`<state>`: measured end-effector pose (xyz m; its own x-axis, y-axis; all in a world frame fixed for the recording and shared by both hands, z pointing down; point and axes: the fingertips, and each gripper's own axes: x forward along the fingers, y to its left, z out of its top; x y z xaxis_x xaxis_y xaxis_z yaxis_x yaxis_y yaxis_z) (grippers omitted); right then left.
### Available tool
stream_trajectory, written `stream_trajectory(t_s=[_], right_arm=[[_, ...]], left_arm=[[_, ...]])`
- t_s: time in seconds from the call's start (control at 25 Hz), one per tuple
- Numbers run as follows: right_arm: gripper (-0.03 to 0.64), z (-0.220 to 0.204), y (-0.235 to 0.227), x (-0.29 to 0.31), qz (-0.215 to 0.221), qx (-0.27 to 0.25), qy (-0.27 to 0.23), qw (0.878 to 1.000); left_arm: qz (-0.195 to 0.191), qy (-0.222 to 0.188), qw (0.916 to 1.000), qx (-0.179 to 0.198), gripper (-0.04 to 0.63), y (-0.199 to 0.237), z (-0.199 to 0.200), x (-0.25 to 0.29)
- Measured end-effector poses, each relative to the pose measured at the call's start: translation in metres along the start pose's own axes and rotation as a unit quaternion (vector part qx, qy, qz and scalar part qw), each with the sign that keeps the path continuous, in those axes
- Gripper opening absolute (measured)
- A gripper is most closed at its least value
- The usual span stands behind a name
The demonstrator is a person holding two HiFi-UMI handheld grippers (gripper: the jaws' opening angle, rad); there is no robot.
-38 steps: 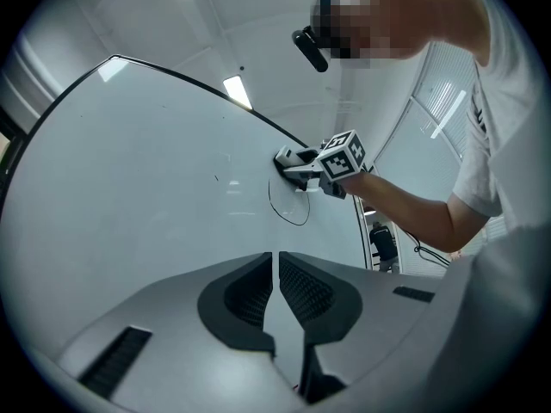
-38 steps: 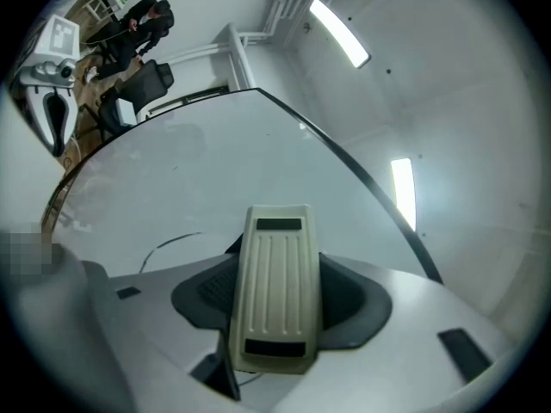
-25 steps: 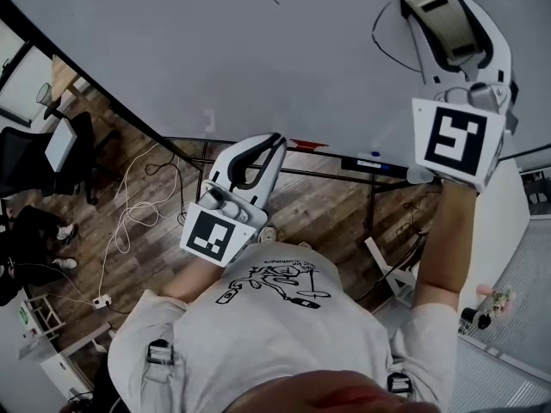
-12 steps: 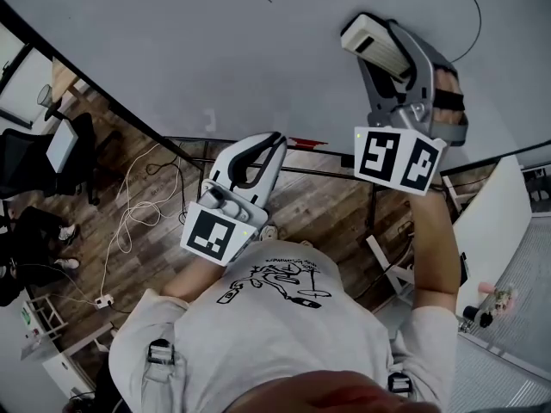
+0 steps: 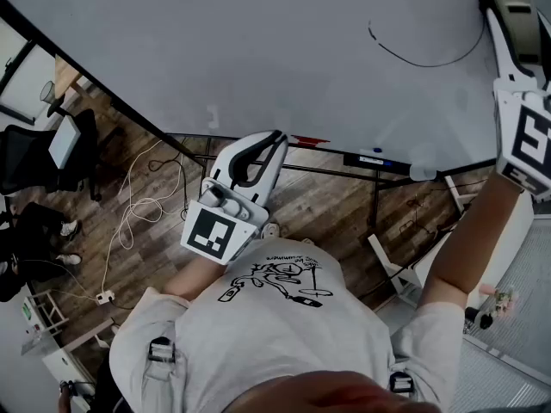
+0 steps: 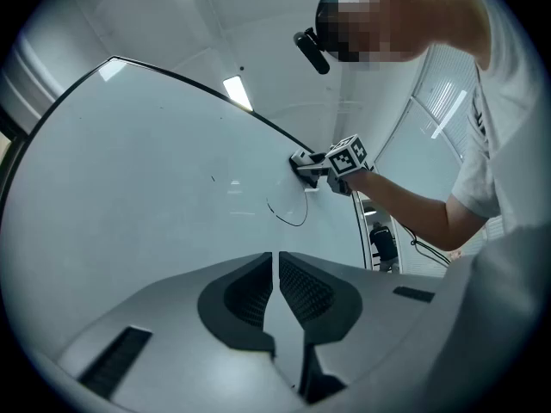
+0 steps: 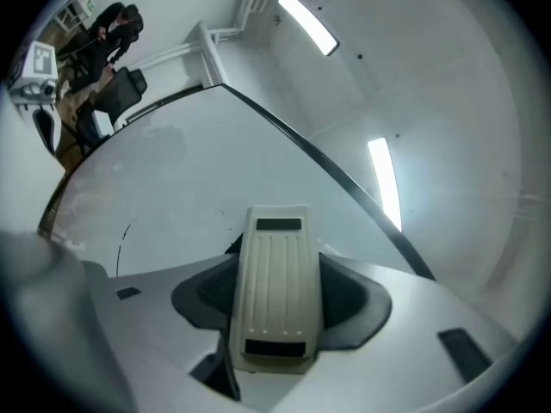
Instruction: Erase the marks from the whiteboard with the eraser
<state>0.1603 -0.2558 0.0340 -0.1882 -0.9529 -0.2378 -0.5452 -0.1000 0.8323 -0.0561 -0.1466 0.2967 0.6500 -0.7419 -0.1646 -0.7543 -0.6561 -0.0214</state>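
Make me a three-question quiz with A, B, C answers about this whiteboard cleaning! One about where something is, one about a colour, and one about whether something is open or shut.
1. Where is the eraser?
A. on the floor
B. between the jaws of the right gripper
C. on a chair

2. What colour is the curved mark on the whiteboard?
A. red
B. green
C. black

3. How are the jaws of the left gripper?
A. together and empty
B. wide apart
C. clamped on a marker

Answers:
1 B, because the right gripper view shows its jaws closed on the eraser.
2 C, because the head view shows a thin black line.
3 A, because the left gripper view shows the jaws together with nothing between them.
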Motion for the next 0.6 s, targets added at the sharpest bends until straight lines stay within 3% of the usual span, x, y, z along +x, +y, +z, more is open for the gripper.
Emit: stream_trajectory(t_s=[0.12,0.24,0.4,0.6], right_arm=[[0.253,0.005,0.024,0.003,0.029,-0.003,-0.016,0.999],[0.252,0.008,0.088,0.001,0.068,-0.07,-0.007,0.995],[0.252,0.011,0.169,-0.003,0.096,-0.11,-0.004,0.989],[0.25,-0.001,0.224,-0.013,0.138,-0.186,-0.001,0.973]], left_arm=[[-0.001,-0.004,1.0,0.0,0.038,0.002,0.003,0.001],[-0.002,-0.008,1.0,0.004,0.038,0.001,0.004,0.005],[-0.005,-0.007,1.0,0.005,0.038,-0.001,0.005,0.007],[-0.006,-0.007,0.9999,0.005,0.038,-0.003,0.004,0.006]])
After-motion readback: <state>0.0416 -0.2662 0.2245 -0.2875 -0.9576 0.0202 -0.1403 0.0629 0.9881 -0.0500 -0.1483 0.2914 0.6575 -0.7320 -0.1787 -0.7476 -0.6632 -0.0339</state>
